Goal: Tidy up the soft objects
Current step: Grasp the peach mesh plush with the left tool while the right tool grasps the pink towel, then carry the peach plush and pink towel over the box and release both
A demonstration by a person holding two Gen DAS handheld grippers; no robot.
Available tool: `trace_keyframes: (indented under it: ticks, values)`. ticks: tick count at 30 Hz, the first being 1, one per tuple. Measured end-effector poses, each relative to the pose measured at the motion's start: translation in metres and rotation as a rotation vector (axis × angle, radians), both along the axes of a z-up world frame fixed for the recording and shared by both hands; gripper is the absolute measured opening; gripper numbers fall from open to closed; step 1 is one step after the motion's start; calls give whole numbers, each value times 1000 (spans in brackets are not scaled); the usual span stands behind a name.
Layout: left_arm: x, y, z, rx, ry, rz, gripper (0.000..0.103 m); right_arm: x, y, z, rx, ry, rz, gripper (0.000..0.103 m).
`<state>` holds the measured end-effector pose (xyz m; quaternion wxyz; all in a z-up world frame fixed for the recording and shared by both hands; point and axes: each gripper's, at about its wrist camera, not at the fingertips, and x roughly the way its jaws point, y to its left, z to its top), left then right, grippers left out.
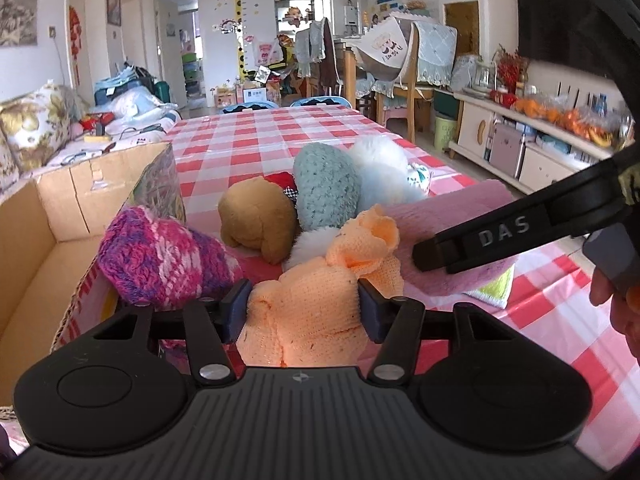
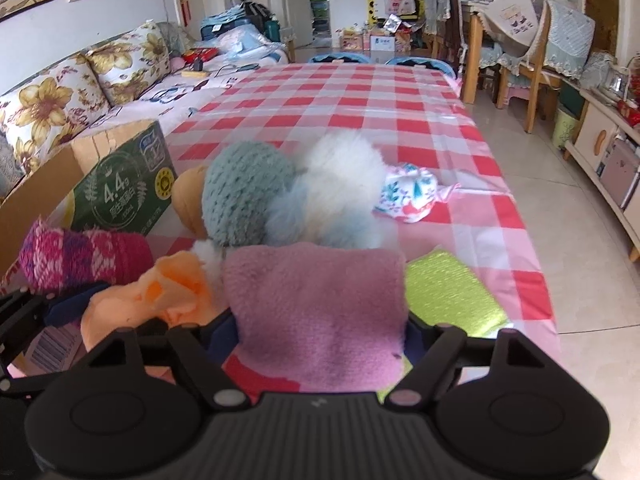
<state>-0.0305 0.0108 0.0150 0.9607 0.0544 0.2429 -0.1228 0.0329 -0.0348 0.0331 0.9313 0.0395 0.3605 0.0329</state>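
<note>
My left gripper (image 1: 304, 312) is shut on an orange knitted garment (image 1: 312, 300) lying at the near end of the checked table; its blue pads press the knit from both sides. My right gripper (image 2: 320, 336) is shut on a folded pink plush cloth (image 2: 316, 300), which fills the gap between its fingers. In the left wrist view one right finger (image 1: 480, 240) lies against that pink cloth (image 1: 448, 216). Behind them sit a brown plush (image 1: 256, 220), a teal knitted hat (image 2: 244, 192) and a white fluffy item (image 2: 340, 192). A magenta knitted hat (image 1: 160, 256) rests at the box's edge.
An open cardboard box (image 1: 48, 216) stands at the table's left edge, next to a floral sofa (image 2: 60, 100). A floral fabric piece (image 2: 412, 192) and a lime green cloth (image 2: 448, 292) lie to the right. The red-and-white checked table (image 2: 360, 96) stretches away; chairs and a cabinet stand right.
</note>
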Motion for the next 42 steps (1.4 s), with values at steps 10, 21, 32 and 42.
trace_keyframes:
  ticks: [10,21,32,42]
  values:
    - [-7,16,23,-142,-30,-31,68,-16,-17,20,75,-62,-70,78]
    - [-16,48,53,-270,-114,-69,68,-29,-2,46,142,-161,-45,78]
    - [-16,107,73,-361,-176,51,68,-34,43,70,173,-266,67,78]
    - [-2,161,78,-361,-174,245,69,-22,121,72,112,-283,271,78]
